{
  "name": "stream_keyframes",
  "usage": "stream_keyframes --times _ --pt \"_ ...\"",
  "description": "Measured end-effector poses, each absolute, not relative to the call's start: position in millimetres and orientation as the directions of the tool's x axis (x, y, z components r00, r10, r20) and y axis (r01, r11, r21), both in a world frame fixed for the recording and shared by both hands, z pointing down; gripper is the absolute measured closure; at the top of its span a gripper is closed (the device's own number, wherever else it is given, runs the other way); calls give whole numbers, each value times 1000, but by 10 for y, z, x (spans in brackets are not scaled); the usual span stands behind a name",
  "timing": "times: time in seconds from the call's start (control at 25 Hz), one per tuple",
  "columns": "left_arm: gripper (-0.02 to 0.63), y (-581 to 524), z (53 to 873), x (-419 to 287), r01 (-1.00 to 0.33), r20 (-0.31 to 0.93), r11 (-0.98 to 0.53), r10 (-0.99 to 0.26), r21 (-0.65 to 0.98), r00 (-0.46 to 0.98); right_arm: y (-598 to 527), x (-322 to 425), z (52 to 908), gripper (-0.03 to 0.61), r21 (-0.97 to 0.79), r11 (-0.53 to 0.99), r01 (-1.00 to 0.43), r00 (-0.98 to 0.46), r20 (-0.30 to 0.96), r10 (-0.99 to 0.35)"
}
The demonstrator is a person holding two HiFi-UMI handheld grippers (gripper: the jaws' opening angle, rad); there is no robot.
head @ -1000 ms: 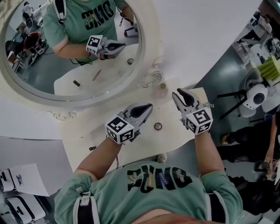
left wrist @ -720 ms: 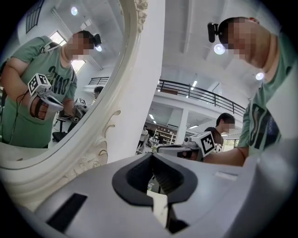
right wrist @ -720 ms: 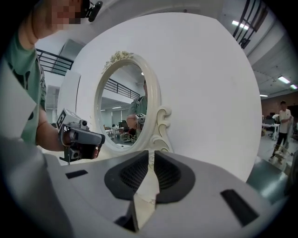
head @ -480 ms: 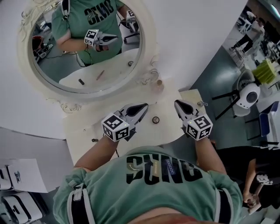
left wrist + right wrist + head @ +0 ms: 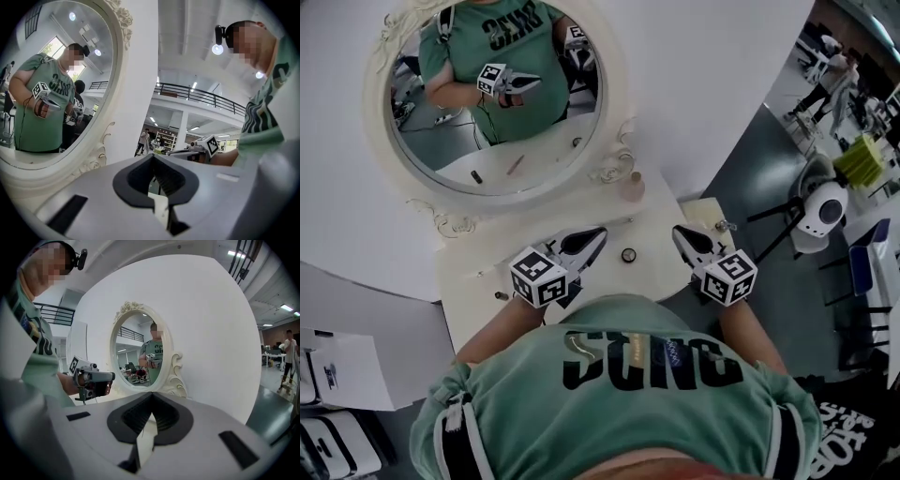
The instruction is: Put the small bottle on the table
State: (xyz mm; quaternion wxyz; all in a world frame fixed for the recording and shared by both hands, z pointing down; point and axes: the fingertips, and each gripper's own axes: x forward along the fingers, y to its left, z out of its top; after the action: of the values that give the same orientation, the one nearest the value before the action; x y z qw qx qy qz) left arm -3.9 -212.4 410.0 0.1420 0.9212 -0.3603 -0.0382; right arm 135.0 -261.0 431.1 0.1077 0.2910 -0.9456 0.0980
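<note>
Two claws hover over the cream-white counter, both pointing toward 12 o'clock in the head view, with the task's thing standing beyond the gap between them.

1. Left claw: the jaws meet at the tips and nothing is between them.
2. Small round dark-rimmed jar: it lies on the counter between the two claws and touches neither.
3. Small pale-pink bottle: it stands on the counter at the back edge, just beside the scrolled foot of the oval mirror in its cream ornate frame.
   - Bearing: about 1 o'clock from the left claw and about 10 to 11 o'clock from the right claw.
   - Both tips are well apart from it, and neither is clearly the nearer.
   - Long axis: judged upright, since the lighter cap shows at the top.
   - Look: pale and slightly translucent, with a narrower cap. It is too small for finer detail.
4. Right claw: the jaws have just been closing and now meet with nothing between them.

Judgement: the bottle already rests on the counter. Any further approach would run toward 12 o'clock, past the round jar.
</note>
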Motion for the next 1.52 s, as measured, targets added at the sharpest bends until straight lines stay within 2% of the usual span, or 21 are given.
stream_keyframes --times 0.52,1.52 --pt "604 -2057 4026 -33 -670 3 -687 -698 281 716 -2613 1513 4243 584 -167 801 -575 -812 236 -534" --pt "604 -2153 4069 -104 -685 5 -667 -715 293 699 -2735 1452 4271 584 -138 816 -561 -817 250 -519"
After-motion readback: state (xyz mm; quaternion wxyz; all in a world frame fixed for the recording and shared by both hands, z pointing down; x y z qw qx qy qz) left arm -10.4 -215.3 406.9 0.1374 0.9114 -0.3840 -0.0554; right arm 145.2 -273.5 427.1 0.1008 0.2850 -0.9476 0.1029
